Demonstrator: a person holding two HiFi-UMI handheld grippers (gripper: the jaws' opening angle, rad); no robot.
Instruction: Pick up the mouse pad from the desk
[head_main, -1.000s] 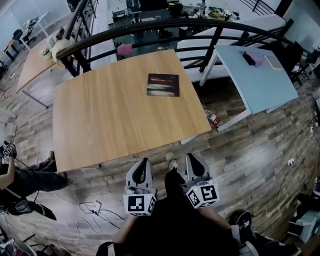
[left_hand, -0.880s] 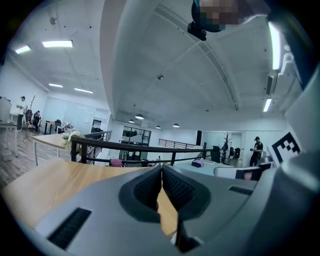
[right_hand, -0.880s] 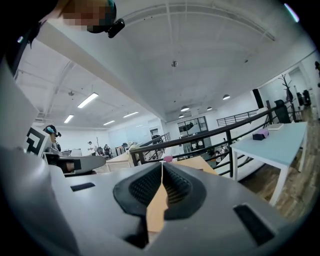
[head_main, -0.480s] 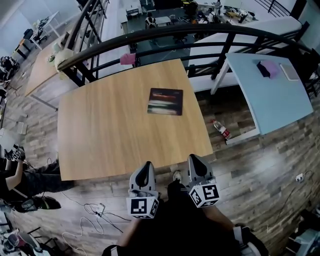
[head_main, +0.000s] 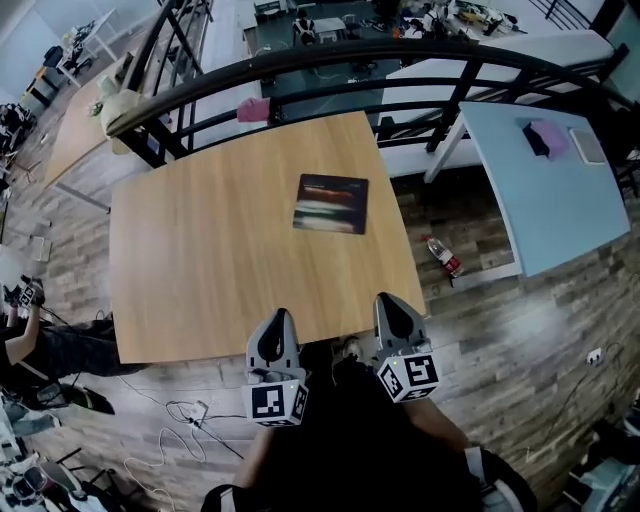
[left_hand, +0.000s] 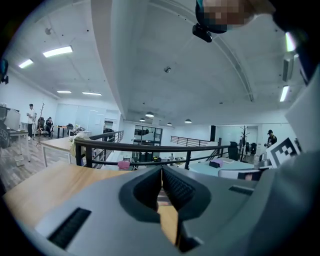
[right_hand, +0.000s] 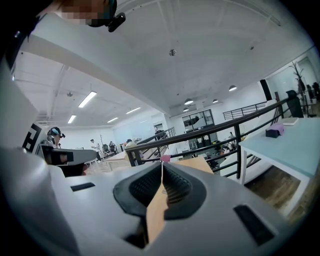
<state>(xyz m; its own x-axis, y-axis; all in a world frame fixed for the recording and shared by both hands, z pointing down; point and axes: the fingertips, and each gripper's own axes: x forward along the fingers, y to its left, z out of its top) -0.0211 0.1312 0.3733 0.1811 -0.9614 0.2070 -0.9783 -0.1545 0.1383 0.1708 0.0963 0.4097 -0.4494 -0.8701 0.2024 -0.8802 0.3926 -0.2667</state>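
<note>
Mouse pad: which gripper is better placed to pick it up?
Right gripper, narrowly: the mouse pad lies in the right half of the desk. Left gripper is similarly far; both shut.

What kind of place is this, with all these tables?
Probably an open-plan workshop or lab office on an upper level: a black railing overlooks cluttered benches below, plain work tables like the wooden desk stand around, and loose cables trail across the floor.
</note>
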